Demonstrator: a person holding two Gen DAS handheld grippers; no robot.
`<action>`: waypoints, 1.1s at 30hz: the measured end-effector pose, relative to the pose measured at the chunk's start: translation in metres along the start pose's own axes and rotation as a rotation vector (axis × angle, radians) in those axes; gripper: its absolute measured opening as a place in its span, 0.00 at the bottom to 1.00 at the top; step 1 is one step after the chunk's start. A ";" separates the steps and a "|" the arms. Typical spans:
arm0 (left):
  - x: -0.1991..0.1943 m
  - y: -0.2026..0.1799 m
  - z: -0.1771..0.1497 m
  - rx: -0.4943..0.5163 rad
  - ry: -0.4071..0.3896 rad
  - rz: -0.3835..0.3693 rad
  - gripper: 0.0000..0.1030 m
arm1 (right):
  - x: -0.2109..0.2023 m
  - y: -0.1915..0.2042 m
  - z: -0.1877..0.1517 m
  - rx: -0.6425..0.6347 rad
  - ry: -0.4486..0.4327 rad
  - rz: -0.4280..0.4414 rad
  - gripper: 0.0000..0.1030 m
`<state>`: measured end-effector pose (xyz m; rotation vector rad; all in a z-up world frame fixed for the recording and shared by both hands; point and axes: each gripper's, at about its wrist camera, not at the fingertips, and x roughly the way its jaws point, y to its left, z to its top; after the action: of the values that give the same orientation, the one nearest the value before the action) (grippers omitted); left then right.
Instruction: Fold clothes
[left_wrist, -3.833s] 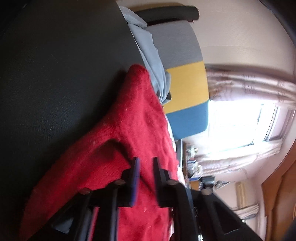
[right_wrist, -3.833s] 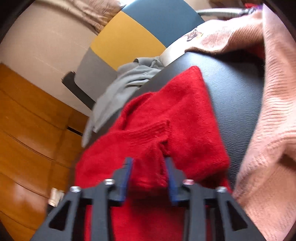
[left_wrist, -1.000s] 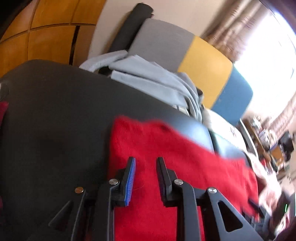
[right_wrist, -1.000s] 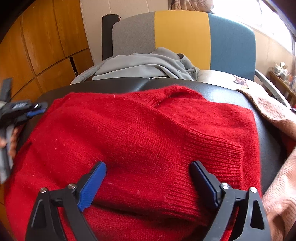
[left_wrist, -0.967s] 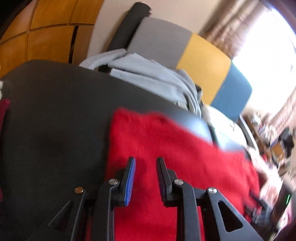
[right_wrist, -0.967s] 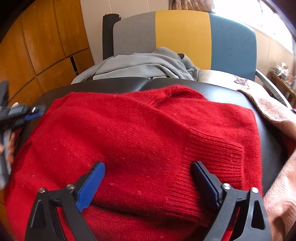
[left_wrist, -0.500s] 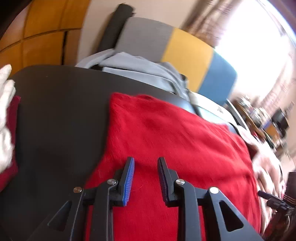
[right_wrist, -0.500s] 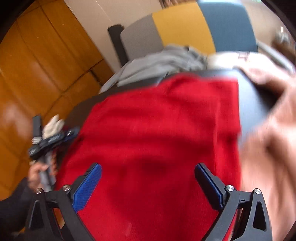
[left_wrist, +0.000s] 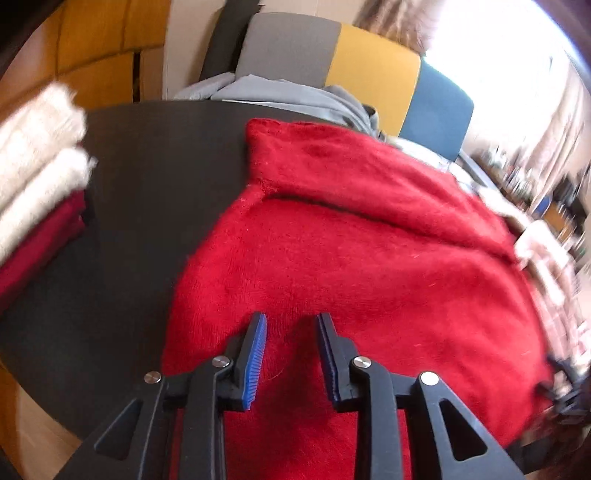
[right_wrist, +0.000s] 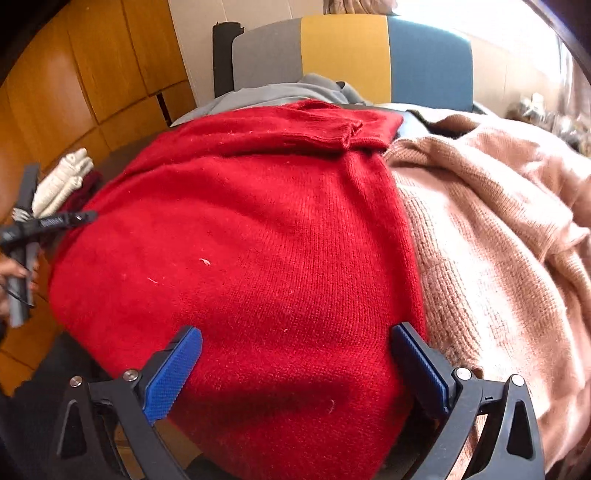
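Observation:
A red knit sweater (left_wrist: 362, 251) lies spread on the dark round table (left_wrist: 147, 177), with one part folded over its far edge; it also shows in the right wrist view (right_wrist: 258, 240). My left gripper (left_wrist: 290, 332) hovers over the sweater's near left part, its jaws a little apart and holding nothing. My right gripper (right_wrist: 295, 350) is wide open over the sweater's near edge, with the cloth between the fingers but not pinched. The left gripper also shows at the left in the right wrist view (right_wrist: 44, 223).
A pink knit sweater (right_wrist: 491, 229) lies heaped right of the red one. Folded cream and dark red garments (left_wrist: 33, 177) are stacked at the table's left. A grey garment (right_wrist: 280, 92) lies behind, before a grey, yellow and blue chair back (right_wrist: 343, 55). Wooden panels (right_wrist: 92, 74) stand at left.
Both grippers have pulled back toward the sweater's near edge. The right one is still wide open; the left one's jaws have opened slightly. A fold now lies along the sweater's far edge.

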<state>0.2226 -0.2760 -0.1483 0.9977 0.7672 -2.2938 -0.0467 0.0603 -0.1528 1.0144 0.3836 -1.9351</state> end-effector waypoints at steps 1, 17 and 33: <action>-0.007 0.007 -0.004 -0.024 -0.008 -0.016 0.29 | -0.003 0.000 0.001 0.006 0.012 0.019 1.00; -0.054 0.064 -0.087 -0.102 0.090 -0.114 0.36 | -0.033 -0.056 -0.066 0.506 0.023 0.319 0.82; -0.014 0.067 -0.099 -0.030 0.178 -0.240 0.49 | -0.013 -0.058 -0.071 0.517 0.068 0.495 0.40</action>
<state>0.3212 -0.2535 -0.2129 1.1626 1.0425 -2.4072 -0.0548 0.1431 -0.1934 1.3540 -0.3321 -1.5707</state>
